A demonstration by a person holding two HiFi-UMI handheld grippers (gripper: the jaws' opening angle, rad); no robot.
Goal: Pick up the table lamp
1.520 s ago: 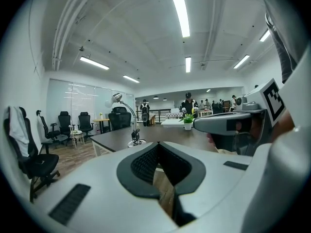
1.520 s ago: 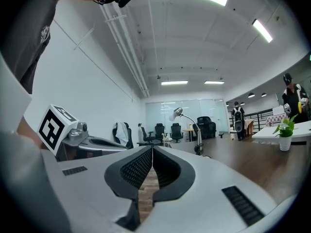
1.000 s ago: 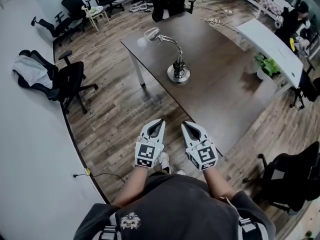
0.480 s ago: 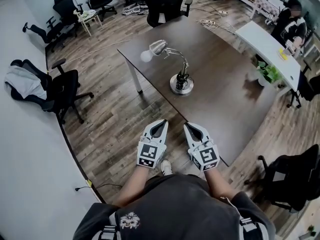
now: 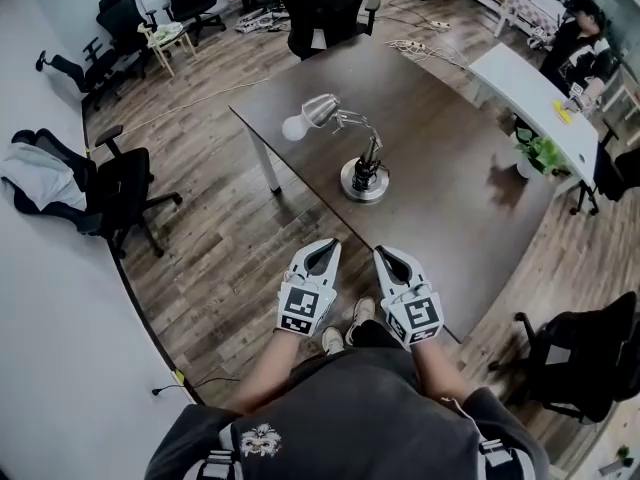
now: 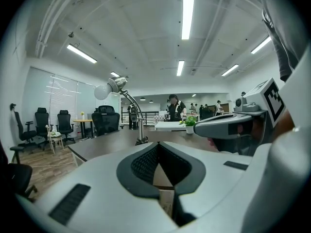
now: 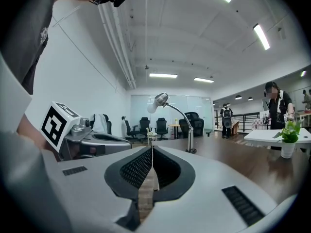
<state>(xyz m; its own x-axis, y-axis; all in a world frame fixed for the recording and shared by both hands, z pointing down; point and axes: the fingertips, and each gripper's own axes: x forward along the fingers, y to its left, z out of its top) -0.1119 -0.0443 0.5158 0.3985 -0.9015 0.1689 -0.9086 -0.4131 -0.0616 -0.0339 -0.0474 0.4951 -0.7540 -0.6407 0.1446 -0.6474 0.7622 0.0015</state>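
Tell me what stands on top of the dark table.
A table lamp stands on the dark table. The right gripper covers part of the table's near edge.

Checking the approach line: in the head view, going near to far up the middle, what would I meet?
Left gripper and right gripper, side by side → lamp base → lamp head → black chair at the table's far end.

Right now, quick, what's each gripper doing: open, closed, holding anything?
Left gripper: closed, holding nothing.
Right gripper: closed, holding nothing.
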